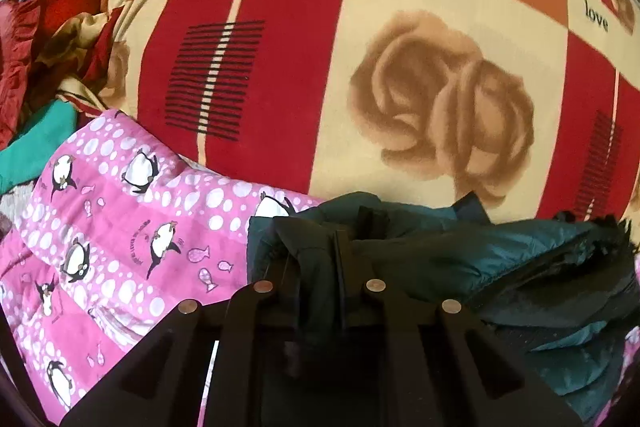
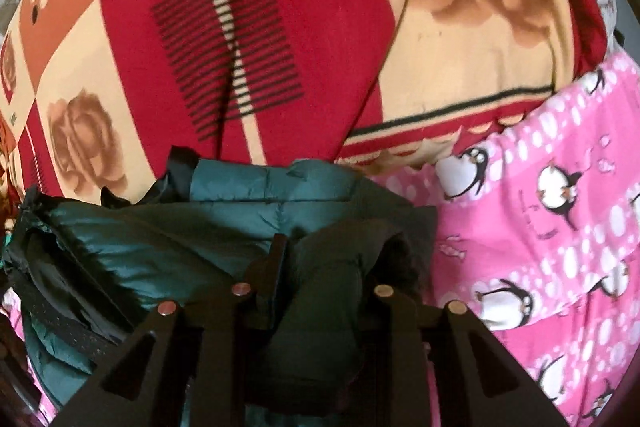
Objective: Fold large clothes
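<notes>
A dark teal padded jacket [image 1: 480, 259] lies bunched on a pink penguin-print quilt [image 1: 112, 227]. My left gripper [image 1: 320, 247] is shut on a fold at the jacket's left end. In the right wrist view the same jacket [image 2: 168, 227] spreads to the left, and my right gripper [image 2: 320, 255] is shut on a thick fold at its right end. The jacket's black lining shows along its edges [image 2: 68, 287]. The quilt [image 2: 560, 227] lies to the right there.
A red, cream and orange blanket with roses and "love" print [image 1: 360, 27] covers the surface ahead, also in the right wrist view [image 2: 280, 7]. A pile of red and green clothes [image 1: 44, 67] lies at the far left.
</notes>
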The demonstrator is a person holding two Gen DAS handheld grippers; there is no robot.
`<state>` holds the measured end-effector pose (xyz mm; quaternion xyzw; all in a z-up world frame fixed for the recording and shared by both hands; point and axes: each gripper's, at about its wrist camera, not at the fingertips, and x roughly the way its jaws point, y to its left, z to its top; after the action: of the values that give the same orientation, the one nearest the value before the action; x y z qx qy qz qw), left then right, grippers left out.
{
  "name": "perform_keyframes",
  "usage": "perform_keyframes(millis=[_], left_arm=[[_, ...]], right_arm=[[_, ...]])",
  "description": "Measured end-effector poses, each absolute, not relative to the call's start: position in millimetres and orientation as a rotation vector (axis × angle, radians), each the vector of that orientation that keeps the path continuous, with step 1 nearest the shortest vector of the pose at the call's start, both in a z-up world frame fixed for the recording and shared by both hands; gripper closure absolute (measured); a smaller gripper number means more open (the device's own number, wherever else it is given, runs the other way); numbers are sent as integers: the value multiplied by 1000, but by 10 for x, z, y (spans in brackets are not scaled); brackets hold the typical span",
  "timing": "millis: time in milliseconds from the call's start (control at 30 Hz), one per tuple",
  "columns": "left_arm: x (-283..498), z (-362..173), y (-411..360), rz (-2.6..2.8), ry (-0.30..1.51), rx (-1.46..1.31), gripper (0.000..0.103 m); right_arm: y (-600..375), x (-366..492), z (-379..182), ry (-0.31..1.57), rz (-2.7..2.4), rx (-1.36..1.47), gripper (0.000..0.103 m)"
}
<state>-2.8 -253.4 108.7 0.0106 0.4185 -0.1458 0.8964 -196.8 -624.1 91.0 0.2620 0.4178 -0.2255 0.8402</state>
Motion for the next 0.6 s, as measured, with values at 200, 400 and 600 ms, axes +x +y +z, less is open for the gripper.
perform_keyframes(millis=[200,400,600], left_arm=[[13,1057,-2443,-346,874,-58,103],[30,1116,-2427,-364,878,-59,103],[-5,1221,-2398,-381,864,-91,99]], right_arm=[[-6286,-2040,939,849,-414,629,54],[-6122,-2191,1269,710,-425,604,33],[-5767,-2387,1646,633,-415,464,22]])
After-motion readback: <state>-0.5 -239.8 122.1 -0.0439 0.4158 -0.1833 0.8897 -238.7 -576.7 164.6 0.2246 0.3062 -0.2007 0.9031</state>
